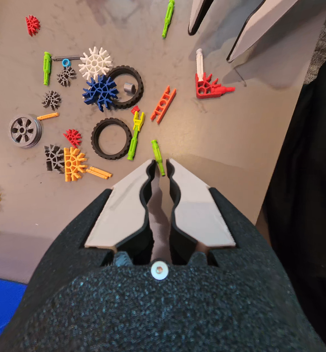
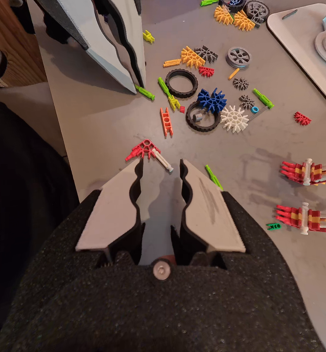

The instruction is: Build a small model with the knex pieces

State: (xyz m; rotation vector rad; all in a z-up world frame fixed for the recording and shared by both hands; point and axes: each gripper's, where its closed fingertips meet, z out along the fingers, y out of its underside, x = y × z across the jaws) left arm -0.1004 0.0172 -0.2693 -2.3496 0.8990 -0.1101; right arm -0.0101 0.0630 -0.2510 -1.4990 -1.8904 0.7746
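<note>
My left gripper (image 1: 160, 162) is low over the grey table. Its jaws stand narrowly open around the thin end of a lime green rod (image 1: 157, 152) lying on the table; a sliver of table shows beside the rod. It also shows in the right wrist view (image 2: 139, 88), its tips at that green rod (image 2: 146, 93). My right gripper (image 2: 161, 162) is open and empty. Just ahead of it lies a red corner connector (image 2: 146, 148) with a white rod (image 2: 163, 161) plugged in; its left fingertip (image 2: 141, 163) is at the connector. In the left wrist view the right gripper (image 1: 209, 46) hangs above the same red connector (image 1: 206, 88).
Loose parts lie beyond: two black tyres (image 1: 110, 138), a blue connector (image 1: 100, 92), a white snowflake connector (image 1: 95, 62), an orange ladder piece (image 1: 163, 104), a grey wheel (image 1: 25, 131). Two red-and-yellow assemblies (image 2: 307, 219) lie right. A white tray (image 2: 299, 38) is far right. The table edge (image 2: 63, 133) runs left. The orange ladder piece (image 1: 163, 104) is about equally far from each gripper, around 6 cm. The right camera catches it too, in the right wrist view (image 2: 165, 119).
</note>
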